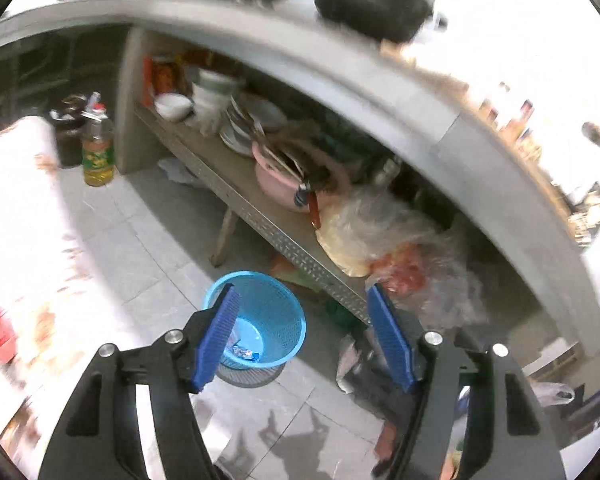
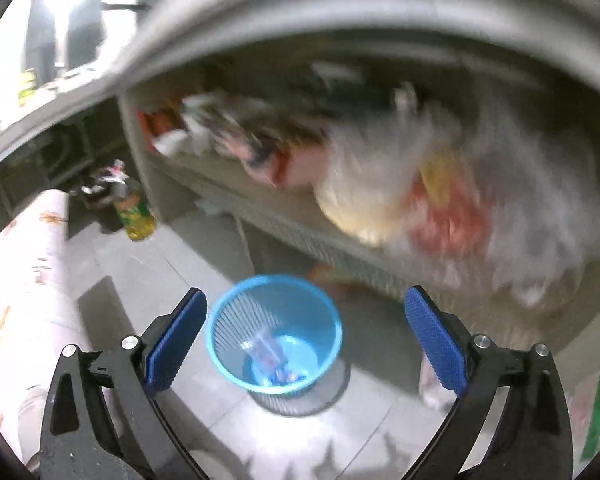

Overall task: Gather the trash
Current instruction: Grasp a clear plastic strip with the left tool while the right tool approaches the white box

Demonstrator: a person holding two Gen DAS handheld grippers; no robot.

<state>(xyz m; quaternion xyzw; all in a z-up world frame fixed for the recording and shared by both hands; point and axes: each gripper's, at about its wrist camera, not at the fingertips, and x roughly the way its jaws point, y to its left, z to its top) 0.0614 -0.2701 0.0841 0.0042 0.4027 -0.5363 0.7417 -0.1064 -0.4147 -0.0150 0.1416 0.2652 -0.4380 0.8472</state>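
A blue mesh waste basket stands on the tiled floor below a shelf; it also shows in the right wrist view. Small wrappers lie on its bottom, and a clear wrapper shows inside it in the blurred right wrist view. My left gripper is open and empty above the basket, its left pad over the rim. My right gripper is open and empty, above the basket, with the basket between its pads.
A metal shelf under a grey counter holds bowls, a pink pot and plastic bags. An oil bottle stands on the floor at left. A patterned cloth is at far left. Bags lie on the floor right of the basket.
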